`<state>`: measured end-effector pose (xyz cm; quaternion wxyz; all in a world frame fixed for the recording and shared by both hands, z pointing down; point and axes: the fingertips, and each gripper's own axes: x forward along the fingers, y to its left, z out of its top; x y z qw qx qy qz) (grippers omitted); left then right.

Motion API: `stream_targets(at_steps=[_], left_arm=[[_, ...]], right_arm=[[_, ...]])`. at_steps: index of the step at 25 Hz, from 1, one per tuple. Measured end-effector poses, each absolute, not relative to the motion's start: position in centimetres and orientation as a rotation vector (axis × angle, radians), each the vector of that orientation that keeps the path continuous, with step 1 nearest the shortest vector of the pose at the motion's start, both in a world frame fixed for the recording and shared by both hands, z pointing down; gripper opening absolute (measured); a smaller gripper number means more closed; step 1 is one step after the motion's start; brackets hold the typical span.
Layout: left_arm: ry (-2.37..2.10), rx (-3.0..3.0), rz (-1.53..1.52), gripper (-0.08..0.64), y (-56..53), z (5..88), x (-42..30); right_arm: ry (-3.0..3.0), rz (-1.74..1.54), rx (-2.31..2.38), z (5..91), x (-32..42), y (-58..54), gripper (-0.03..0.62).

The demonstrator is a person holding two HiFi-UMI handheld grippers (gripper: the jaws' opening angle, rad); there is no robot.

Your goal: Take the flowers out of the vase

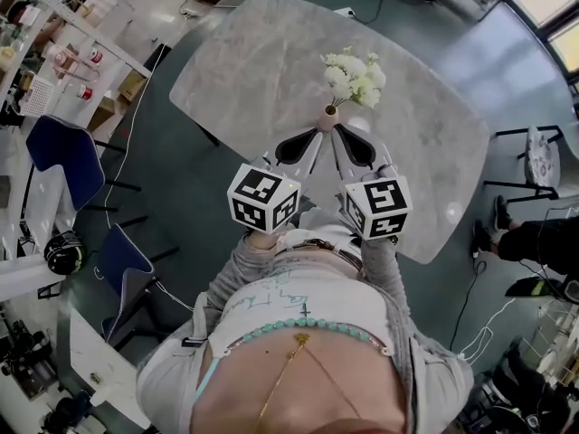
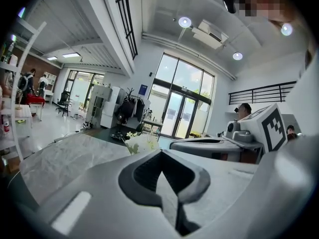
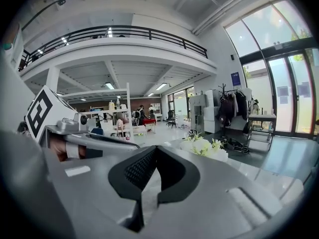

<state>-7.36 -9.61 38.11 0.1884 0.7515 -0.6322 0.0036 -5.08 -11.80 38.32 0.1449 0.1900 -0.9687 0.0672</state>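
Standing upright, the bunch of white flowers sits in a small pink narrow-necked vase on the grey marbled oval table. Both clenched on nothing, the left gripper and right gripper point at the vase from just beside it; a nudge could topple it. Their jaws hide the vase in both gripper views.

**Where everything sits right now**

The vase stands on the table, and the flowers are in it, tipping over to the right. The left gripper and right gripper are side by side on the near side of the vase, tips just beside it. A chair is off the table's left edge, and a stool is off its right.
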Motion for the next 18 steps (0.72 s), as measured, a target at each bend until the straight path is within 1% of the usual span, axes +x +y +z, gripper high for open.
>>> stream_targets(at_steps=[11, 18], left_arm=[[-1.74, 2.146, 0.051, 0.0, -13.2, 38.5, -5.2], [-1.651, 2.218, 0.067, 0.0, -15.2, 38.1, -2.5]], right_arm=[[-2.801, 0.214, 0.573, 38.5, -3.1, -15.0, 0.028], [-2.788, 0.228, 0.679, 38.1, -0.3, -16.4, 0.028]])
